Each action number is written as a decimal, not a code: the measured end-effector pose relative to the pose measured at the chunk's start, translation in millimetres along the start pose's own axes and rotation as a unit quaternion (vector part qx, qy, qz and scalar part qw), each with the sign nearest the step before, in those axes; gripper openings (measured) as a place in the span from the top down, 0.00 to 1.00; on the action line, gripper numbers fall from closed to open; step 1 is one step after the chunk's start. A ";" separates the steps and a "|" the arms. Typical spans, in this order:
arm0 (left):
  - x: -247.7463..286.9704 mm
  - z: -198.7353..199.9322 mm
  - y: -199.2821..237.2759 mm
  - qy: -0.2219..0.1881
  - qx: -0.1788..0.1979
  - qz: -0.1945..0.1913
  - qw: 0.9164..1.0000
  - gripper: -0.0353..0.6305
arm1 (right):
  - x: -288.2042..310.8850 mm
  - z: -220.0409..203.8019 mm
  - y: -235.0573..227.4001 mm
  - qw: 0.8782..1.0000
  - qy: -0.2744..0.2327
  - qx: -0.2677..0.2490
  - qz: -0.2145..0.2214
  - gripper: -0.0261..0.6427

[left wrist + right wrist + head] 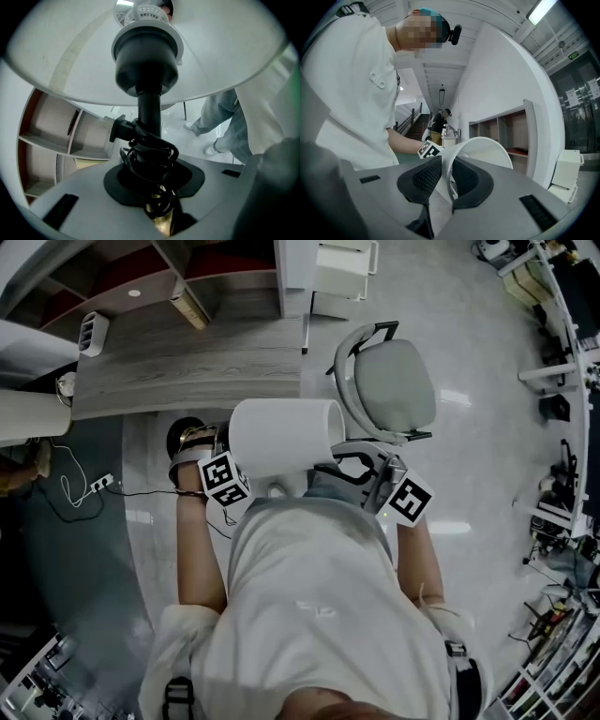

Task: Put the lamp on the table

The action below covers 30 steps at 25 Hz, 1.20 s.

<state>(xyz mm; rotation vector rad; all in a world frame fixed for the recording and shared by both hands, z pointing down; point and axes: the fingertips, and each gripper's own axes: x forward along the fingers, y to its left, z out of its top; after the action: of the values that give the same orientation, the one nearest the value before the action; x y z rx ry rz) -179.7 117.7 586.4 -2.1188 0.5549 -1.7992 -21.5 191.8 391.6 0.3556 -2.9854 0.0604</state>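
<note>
One lamp [281, 432] was held aloft near the one grey table [187, 371] by two grippers. Its black cord-wrapped stem [149, 110] was clamped by the left gripper [151, 173], and its white shade [487, 150] was pinched at the rim by the right gripper [446, 180].

Right tool [443, 180] at lower centre, with its black pads [423, 177] clamped on the white lamp shade [487, 150] rim. Person in white shirt [351, 93] fills the left. Marker cube [430, 150] just left of the shade. Shelf unit [508, 133] right of centre. Second person [439, 124] far back, centre.
</note>
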 end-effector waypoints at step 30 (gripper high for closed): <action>131.7 126.2 130.0 -0.031 -0.023 -0.037 0.999 0.76 | -62.7 -6.9 -219.3 0.999 0.022 0.013 -0.026 0.81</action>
<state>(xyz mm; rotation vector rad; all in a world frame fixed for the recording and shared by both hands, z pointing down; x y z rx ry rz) -49.2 -61.5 618.8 -2.2447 0.5123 -1.7688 91.7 -6.3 395.0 0.4283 -2.9326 0.1006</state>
